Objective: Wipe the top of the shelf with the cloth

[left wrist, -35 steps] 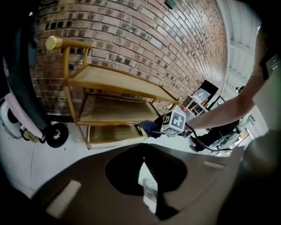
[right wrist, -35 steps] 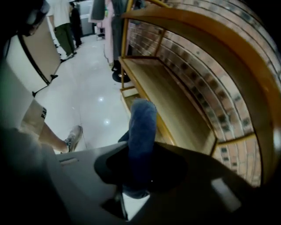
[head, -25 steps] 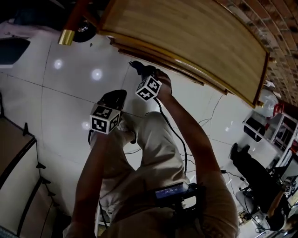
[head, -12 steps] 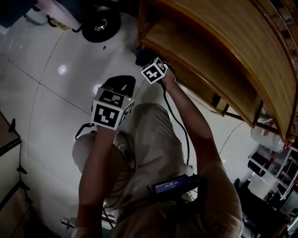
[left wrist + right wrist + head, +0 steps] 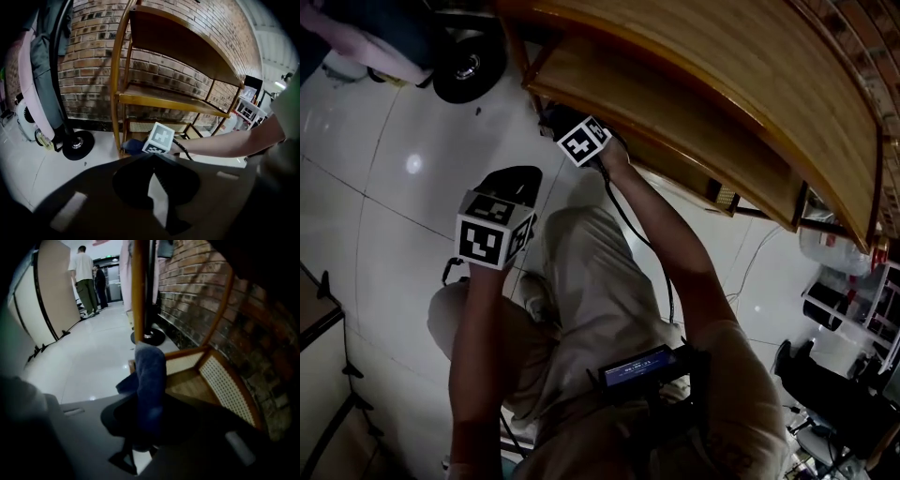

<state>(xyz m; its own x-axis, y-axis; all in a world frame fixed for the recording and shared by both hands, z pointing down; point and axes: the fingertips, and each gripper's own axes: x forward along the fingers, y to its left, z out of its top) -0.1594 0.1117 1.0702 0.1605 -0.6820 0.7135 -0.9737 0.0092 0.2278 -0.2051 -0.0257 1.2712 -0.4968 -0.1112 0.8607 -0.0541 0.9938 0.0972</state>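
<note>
The wooden shelf (image 5: 722,70) fills the top of the head view; its curved top board (image 5: 187,44) stands high in the left gripper view. My right gripper (image 5: 561,129) is low at the shelf's left front post, shut on a dark blue cloth (image 5: 150,380) that hangs out past its jaws. The cloth (image 5: 133,146) lies beside the bottom board with its cane panel (image 5: 227,383). My left gripper (image 5: 511,186) hangs over the white floor, apart from the shelf, jaws shut with nothing between them.
A round black wheeled base (image 5: 467,66) stands on the floor left of the shelf, under hanging garments (image 5: 44,70). A brick wall (image 5: 93,51) backs the shelf. Two people (image 5: 89,280) stand far off down the hall. A cable (image 5: 652,253) trails along my right arm.
The right gripper with the cloth has come in against the shelf's lower left corner. The head view has swung, so more of the shelf's lower boards show. The left gripper drifted slightly left.
</note>
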